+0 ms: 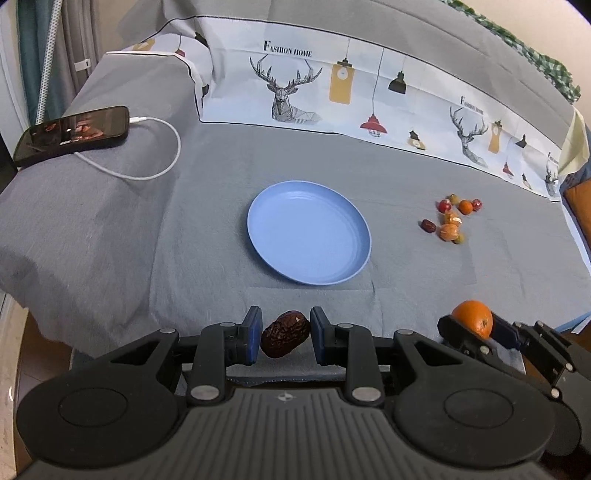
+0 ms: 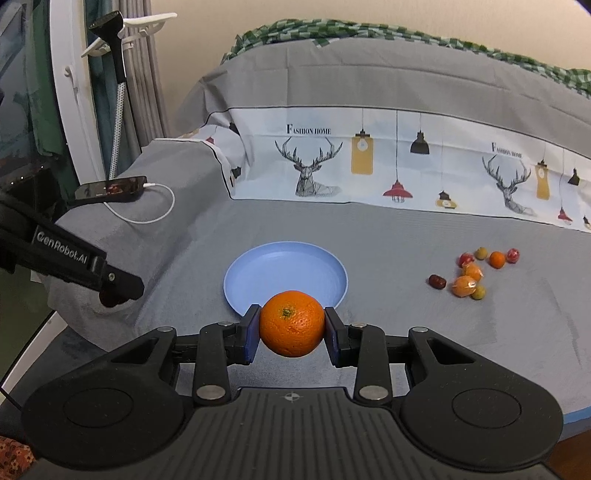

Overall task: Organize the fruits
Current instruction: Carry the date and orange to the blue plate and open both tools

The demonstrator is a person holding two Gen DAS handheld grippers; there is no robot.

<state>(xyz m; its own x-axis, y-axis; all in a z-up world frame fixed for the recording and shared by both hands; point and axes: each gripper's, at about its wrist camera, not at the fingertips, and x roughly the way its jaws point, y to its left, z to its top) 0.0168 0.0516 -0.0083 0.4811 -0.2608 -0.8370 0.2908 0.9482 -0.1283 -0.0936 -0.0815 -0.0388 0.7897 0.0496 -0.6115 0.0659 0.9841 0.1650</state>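
Far left, a phone (image 1: 74,130) lies on a raised, grey-covered ledge, its white cable (image 1: 155,147) looping across the cloth; behind it hang grey curtains (image 1: 70,48). Moving in, the left gripper (image 1: 285,338) has a wrinkled brown date (image 1: 285,333) between its blue pads, touching the left pad, with a slim gap at the right one, so whether it is truly clamped I cannot tell. Centre stage, the blue plate (image 1: 308,232) sits bare on the grey cloth (image 1: 221,192), with the deer-and-lamp printed sheet (image 1: 295,85) draped behind it. Next, the right gripper (image 2: 291,334) is clamped firmly on an orange (image 2: 291,323), held just at the plate's near rim in its own view. Over to the right, a cluster of small fruits (image 1: 452,218) lies on the cloth, well apart from the plate. A green checked blanket (image 2: 369,33) tops the back.
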